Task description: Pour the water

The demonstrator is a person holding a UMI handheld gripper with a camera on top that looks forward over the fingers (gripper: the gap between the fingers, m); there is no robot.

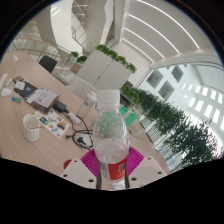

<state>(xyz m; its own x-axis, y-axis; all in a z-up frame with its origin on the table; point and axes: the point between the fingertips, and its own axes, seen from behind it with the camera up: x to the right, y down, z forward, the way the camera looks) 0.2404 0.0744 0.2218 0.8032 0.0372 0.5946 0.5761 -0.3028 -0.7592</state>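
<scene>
**A:** Water bottle [110, 135] first: where do you have it?

**B:** You have it clamped in the gripper [111, 166], both pink pads [92, 163] pressing on its lower body around the red label. It stands nearly upright, white cap on top, lifted above the tabletop [35, 100] with nothing beneath it.

**A:** What could go wrong from here?

**B:** The cap looks to be on, so tipping it now would likely pour nothing. The thin plastic may also flex under the squeeze and slide between the pads as you tilt. And the white cup [32, 125], probably the one to fill, sits well to the left and far below; pour from up here and the stream could miss it and wet the papers [52, 124] just beside it.

**A:** And the surface, the room?

**B:** A pale wooden tabletop, cluttered on the left with the cup, papers and dark items farther back. Beyond it, a bright office hall: a white planter box [100, 68] topped with greenery, a long row of plants [170, 125] running down the right, and strip lights overhead.
</scene>
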